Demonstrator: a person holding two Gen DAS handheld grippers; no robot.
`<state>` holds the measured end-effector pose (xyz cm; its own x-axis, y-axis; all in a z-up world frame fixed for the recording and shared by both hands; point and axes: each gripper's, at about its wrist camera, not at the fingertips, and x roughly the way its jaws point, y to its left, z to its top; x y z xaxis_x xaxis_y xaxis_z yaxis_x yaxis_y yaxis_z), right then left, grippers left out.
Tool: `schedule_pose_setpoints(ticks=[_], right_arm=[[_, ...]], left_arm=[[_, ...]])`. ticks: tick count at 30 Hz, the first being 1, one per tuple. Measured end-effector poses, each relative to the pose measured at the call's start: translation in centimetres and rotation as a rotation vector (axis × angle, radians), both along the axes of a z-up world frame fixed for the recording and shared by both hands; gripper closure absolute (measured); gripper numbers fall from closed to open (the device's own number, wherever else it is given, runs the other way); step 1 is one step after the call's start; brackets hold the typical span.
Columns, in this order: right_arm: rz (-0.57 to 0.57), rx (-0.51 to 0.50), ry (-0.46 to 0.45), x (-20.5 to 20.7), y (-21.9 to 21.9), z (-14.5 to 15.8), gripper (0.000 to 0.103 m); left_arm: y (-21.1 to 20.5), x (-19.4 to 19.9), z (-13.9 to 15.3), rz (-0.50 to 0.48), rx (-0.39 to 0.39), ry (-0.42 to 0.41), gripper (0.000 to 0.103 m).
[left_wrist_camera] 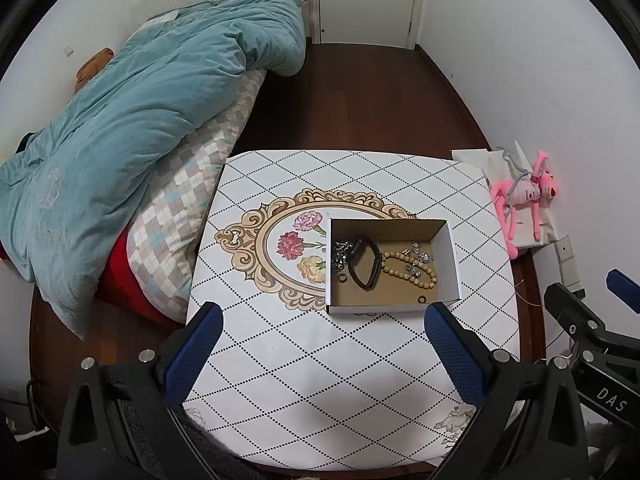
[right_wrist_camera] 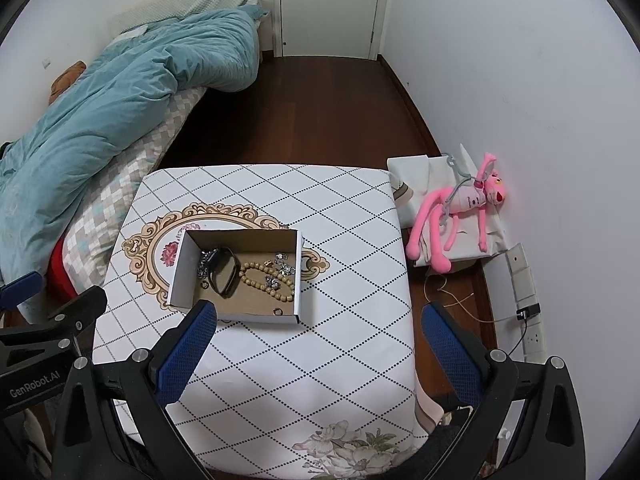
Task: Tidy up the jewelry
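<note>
Small table [left_wrist_camera: 280,360] w/ white diamond-pattern cloth, ornate floral oval at centre. Open cardboard box [left_wrist_camera: 450,256] on cloth, right of centre, partly over the oval. Inside box: silver chain [left_wrist_camera: 340,256] at left, black band [left_wrist_camera: 364,264] just right of it, touching; beige bead bracelet [left_wrist_camera: 408,270] right of band; silver charms [left_wrist_camera: 418,254] on and beside the beads; small ring [left_wrist_camera: 421,299] near front wall, another [left_wrist_camera: 341,278] at left. Left gripper [left_wrist_camera: 322,320] above near half of table, jaws spread wide, holding nothing. Right gripper [right_wrist_camera: 318,320] near right, over table's right edge, jaws likewise wide apart, empty. Bed w/ teal duvet [left_wrist_camera: 132,120] left. Pink Panther plush [right_wrist_camera: 460,208] on white paper by right wall. Door [right_wrist_camera: 332,4] far end.
</note>
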<state>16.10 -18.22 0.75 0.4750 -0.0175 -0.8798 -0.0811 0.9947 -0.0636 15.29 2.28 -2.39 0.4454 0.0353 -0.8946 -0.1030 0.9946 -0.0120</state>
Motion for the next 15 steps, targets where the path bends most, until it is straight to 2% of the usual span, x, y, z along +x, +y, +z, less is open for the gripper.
schedule_pose_setpoints(ticks=[15], right_arm=[[0.004,-0.006,0.010,-0.10,0.02,-0.03,0.000]], left_arm=[[0.28,-0.66,-0.34,0.006,0.005,0.006,0.000]])
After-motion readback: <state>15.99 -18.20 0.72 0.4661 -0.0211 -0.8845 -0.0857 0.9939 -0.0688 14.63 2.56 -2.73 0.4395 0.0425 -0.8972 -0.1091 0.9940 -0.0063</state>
